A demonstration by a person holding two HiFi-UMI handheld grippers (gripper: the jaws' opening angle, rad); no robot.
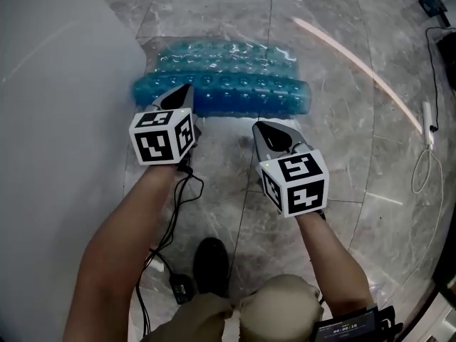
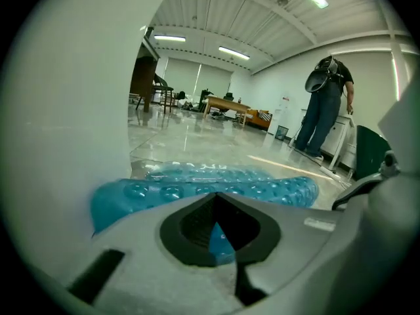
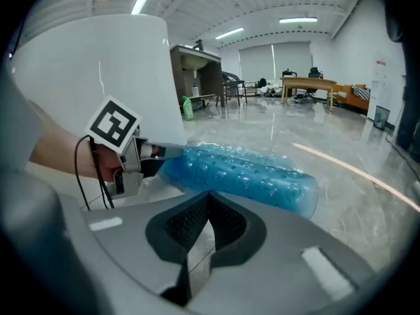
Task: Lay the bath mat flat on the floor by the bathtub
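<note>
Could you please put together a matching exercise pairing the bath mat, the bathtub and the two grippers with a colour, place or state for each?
Things:
1. bath mat
2. bathtub
3. left gripper
4. right gripper

Descriptions:
A. shut, over bare floor tiles
B. blue, partly rolled up
C. white, along the left
D. shut, tip at the mat's near edge

Pairs: 1-B, 2-C, 3-D, 4-A

A translucent blue, bubble-textured plastic bath mat [image 1: 224,84] lies on the grey marble floor [image 1: 342,55] beside the white bathtub [image 1: 57,120]. Its near edge is rolled up.
</note>
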